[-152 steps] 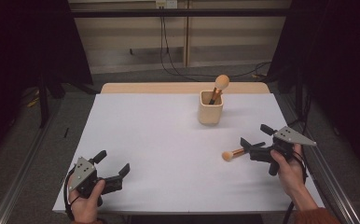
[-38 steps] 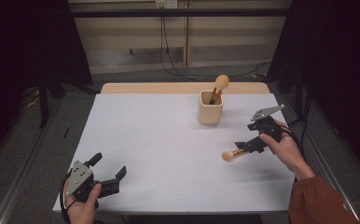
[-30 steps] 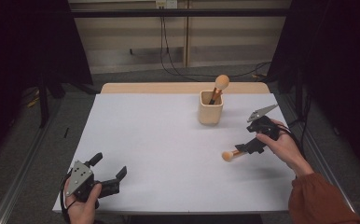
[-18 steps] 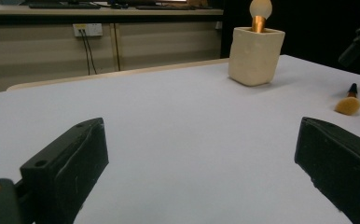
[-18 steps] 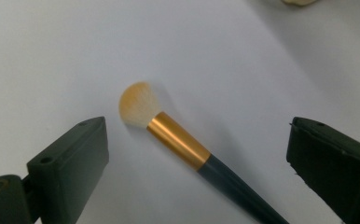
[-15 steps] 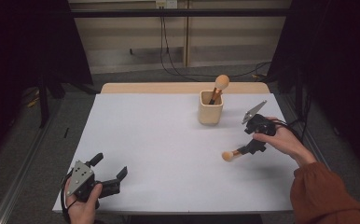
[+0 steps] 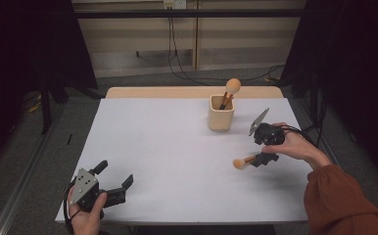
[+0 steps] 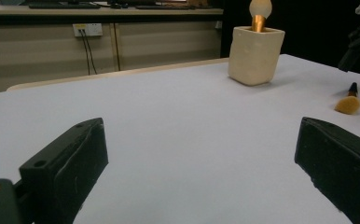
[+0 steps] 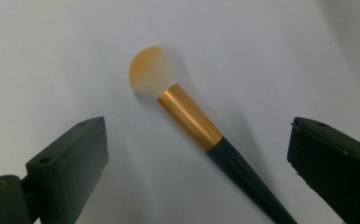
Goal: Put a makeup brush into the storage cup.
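Right gripper (image 7: 261, 157): tipped steeply down, jaws spread wide astride the makeup brush (image 9: 187, 119), gripping nothing. Brush: soft orange-tipped bristles, gold ferrule, dark tapered handle; lying right of centre on the white table (image 7: 167, 147).

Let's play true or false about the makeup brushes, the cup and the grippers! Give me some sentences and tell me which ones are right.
1. A makeup brush lies flat on the white table. True.
2. The right hand-held gripper is shut on that brush. False: its jaws stand wide open on either side of the brush, not touching it.
3. A second brush stands in the beige cup. True.
4. The lying brush has a silver band. False: the band is gold, between the orange-tipped bristles and the dark handle.
5. The left hand-held gripper holds the cup. False: it is open and empty near the table's front edge, far from the cup.
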